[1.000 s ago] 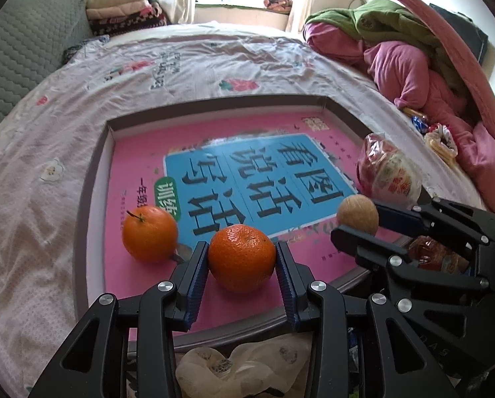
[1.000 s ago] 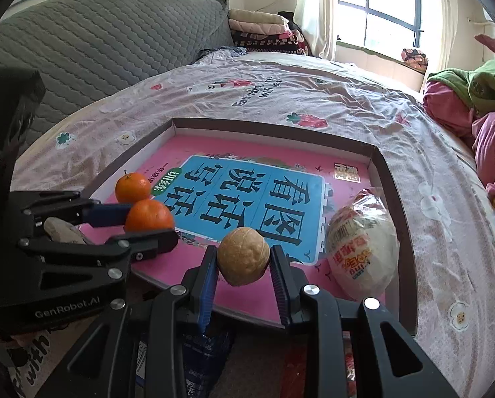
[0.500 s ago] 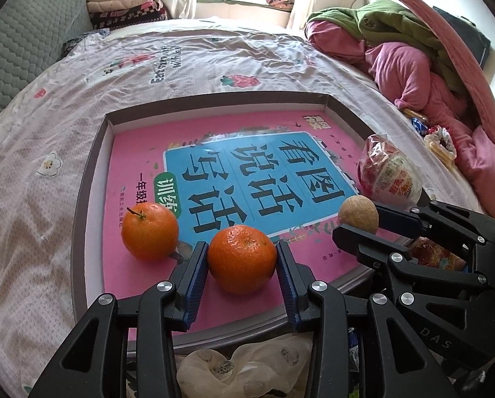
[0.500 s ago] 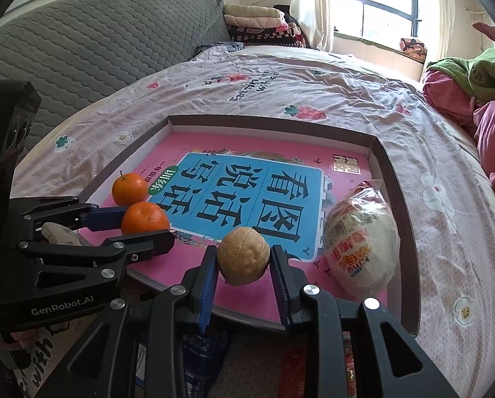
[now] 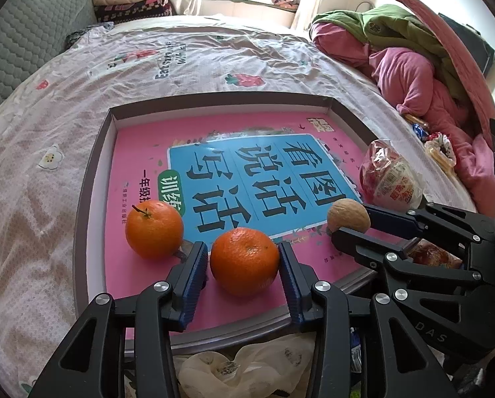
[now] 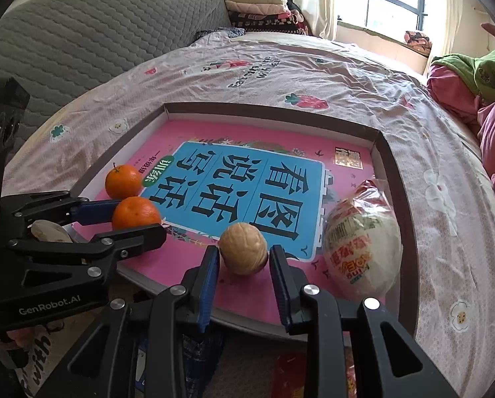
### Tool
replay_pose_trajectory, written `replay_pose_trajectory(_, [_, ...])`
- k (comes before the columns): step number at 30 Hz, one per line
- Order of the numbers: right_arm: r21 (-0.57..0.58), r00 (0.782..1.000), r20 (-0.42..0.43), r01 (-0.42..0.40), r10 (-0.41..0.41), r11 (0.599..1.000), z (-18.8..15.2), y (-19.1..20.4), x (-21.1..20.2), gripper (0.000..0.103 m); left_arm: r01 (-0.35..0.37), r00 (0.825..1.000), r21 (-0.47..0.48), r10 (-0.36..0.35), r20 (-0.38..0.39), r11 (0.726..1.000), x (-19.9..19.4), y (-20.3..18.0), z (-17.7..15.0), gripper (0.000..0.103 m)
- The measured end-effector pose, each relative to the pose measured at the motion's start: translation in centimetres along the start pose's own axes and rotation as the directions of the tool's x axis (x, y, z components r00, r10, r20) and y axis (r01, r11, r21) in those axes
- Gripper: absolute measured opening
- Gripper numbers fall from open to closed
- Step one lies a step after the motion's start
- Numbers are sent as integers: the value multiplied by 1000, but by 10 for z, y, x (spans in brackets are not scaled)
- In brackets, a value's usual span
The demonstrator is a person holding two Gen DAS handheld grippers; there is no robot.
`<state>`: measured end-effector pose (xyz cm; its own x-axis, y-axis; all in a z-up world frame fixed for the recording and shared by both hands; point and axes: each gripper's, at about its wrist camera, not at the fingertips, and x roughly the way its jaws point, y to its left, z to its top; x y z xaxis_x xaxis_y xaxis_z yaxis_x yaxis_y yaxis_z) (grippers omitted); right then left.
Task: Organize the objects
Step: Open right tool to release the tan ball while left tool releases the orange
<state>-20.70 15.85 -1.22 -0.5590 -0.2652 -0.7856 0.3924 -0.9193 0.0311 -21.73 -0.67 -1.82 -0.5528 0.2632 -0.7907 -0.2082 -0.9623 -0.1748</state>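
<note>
A shallow box lid (image 5: 95, 179) with a pink and blue book cover inside lies on the bed. My left gripper (image 5: 244, 262) stands open around an orange (image 5: 244, 260) resting near the lid's front edge; small gaps show at both pads. A second orange (image 5: 154, 229) with a stem sits just to its left. My right gripper (image 6: 244, 262) stands open around a walnut (image 6: 243, 248) on the lid, gaps on both sides. A wrapped bun in a clear printed packet (image 6: 360, 248) lies at the lid's right side. Both oranges show in the right wrist view (image 6: 134, 214).
The bed's floral sheet (image 5: 197, 53) spreads around the lid. A pile of pink and green clothes (image 5: 410, 66) lies at the right. Snack packets (image 5: 440, 146) sit on the bed's right edge. A white plastic bag (image 5: 244, 368) lies below the lid's front edge.
Both grippers have opened slightly, leaving the orange and the walnut resting on the lid. The views have shifted a little.
</note>
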Motion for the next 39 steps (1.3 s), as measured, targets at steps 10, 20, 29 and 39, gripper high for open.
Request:
replay_pose_trajectory(10, [27,999,41,-18,17,999,0,-2,-11,32,3,1000,-12,-2,26,1000,-9,2,3,45])
replay_pose_trajectory(20, [27,994,111,-4,1,1000,0,-5,-29,36,2,998,-31,-1,61,1000,-24,3,5,46])
replay_pose_trajectory(29, [9,986,166,10,-12,1000,-4,-3,-44,42,4,994,-43,0,105,999,-45,3,5,52])
replay_pose_trajectory(39, [13,979,203,16,-18,1000,-8,-9,-57,45,-25,989,-43,31,142,999,-64,1,1,60])
